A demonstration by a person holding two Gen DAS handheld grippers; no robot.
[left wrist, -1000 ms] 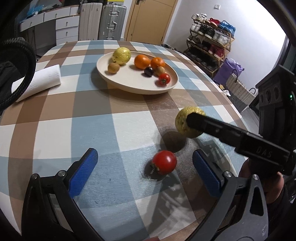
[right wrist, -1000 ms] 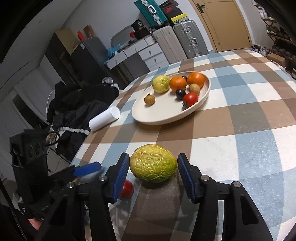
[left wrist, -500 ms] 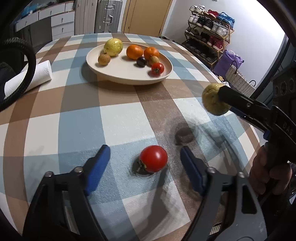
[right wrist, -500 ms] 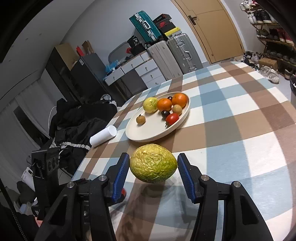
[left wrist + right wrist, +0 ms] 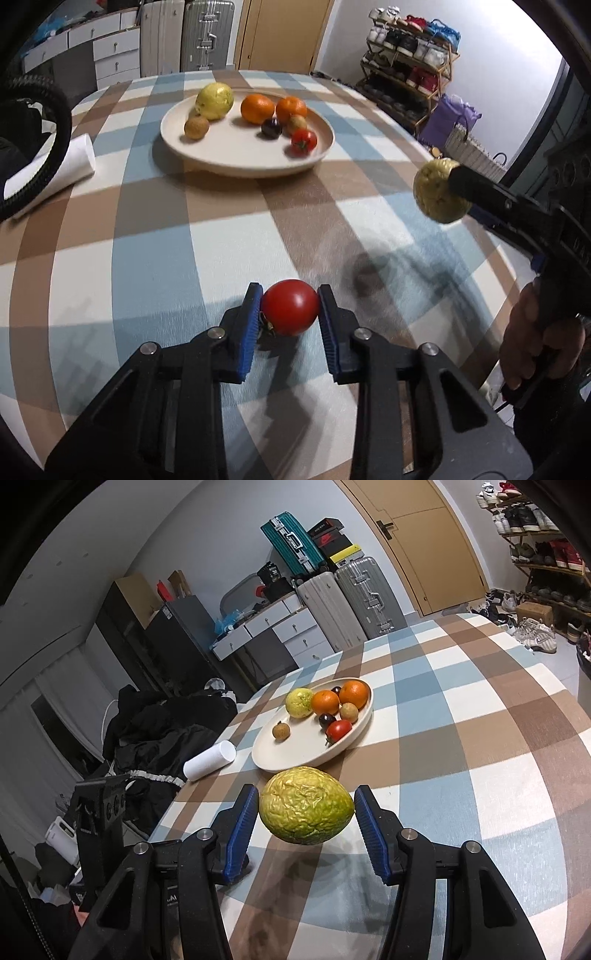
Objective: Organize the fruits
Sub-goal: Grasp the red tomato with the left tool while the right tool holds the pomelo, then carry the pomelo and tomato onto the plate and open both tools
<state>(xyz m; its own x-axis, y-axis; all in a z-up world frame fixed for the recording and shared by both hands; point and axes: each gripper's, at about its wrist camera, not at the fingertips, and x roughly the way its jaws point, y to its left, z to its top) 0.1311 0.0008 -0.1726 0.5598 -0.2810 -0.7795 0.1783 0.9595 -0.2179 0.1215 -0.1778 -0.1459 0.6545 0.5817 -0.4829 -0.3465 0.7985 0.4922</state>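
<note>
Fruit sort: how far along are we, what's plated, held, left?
Done: the plate already holds seven fruits, among them two oranges and a small tomato. In hand: the left claw is shut on the red tomato, low over the tablecloth; the right claw holds the wrinkled yellow-green fruit in the air. Left: carry both to the plate. No other loose fruit shows.

A white paper roll [image 5: 48,170] lies on the checked tablecloth [image 5: 147,258]; suitcases [image 5: 347,602] stand beyond.
</note>
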